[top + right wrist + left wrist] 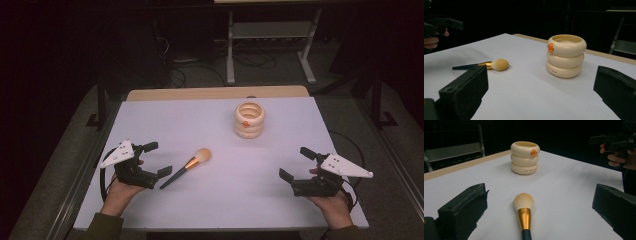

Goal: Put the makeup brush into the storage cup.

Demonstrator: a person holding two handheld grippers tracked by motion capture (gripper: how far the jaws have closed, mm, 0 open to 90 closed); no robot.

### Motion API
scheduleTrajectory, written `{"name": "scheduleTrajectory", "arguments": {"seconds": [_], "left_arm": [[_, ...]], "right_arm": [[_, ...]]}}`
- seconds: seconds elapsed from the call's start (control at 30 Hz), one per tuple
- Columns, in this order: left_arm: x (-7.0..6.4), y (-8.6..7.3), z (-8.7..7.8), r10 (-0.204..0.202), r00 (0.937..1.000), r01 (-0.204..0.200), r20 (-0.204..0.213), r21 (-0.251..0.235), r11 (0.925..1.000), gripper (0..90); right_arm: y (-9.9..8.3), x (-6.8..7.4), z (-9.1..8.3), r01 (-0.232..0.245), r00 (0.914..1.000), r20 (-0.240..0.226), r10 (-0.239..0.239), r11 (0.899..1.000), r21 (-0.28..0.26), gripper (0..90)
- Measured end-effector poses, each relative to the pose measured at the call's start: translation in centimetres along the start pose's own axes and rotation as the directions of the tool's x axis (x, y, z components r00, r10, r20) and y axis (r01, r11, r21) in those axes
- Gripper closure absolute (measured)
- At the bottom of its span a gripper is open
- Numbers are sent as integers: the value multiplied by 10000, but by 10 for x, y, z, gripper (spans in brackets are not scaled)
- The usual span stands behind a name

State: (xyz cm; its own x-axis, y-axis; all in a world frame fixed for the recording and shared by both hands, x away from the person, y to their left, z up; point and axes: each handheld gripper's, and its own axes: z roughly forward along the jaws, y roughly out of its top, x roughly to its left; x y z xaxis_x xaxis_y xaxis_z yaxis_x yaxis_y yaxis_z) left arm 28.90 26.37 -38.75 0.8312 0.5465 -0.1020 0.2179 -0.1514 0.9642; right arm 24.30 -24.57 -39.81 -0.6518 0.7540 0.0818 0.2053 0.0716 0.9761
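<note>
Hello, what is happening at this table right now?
A person holds a two-jaw gripper in each hand over a white table. The left gripper is open, its jaws either side of the handle end of a makeup brush lying flat. The right gripper is open too, holding nothing. A cream ringed holder stands upright farther back, untouched.

White table [150, 120], bare wood strip along far edge. On it — makeup brush [186, 167] lying flat nr left-centre, bristles twd far side; cream ribbed holder [249, 120] upright, far centre — well apart.
</note>
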Motion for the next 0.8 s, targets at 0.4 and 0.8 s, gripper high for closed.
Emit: {"name": "scheduleTrajectory", "arguments": {"seconds": [0.4, 0.8], "left_arm": [[2, 9, 12, 101, 9999, -101, 21, 75, 9999, 0], [4, 13, 24, 106, 9999, -107, 100, 88, 9999, 0]], "right_arm": [[1, 2, 1, -33, 10000, -83, 34, 10000, 13, 0], [1, 2, 1, 11, 9999, -127, -12, 10000, -18, 0]]}}
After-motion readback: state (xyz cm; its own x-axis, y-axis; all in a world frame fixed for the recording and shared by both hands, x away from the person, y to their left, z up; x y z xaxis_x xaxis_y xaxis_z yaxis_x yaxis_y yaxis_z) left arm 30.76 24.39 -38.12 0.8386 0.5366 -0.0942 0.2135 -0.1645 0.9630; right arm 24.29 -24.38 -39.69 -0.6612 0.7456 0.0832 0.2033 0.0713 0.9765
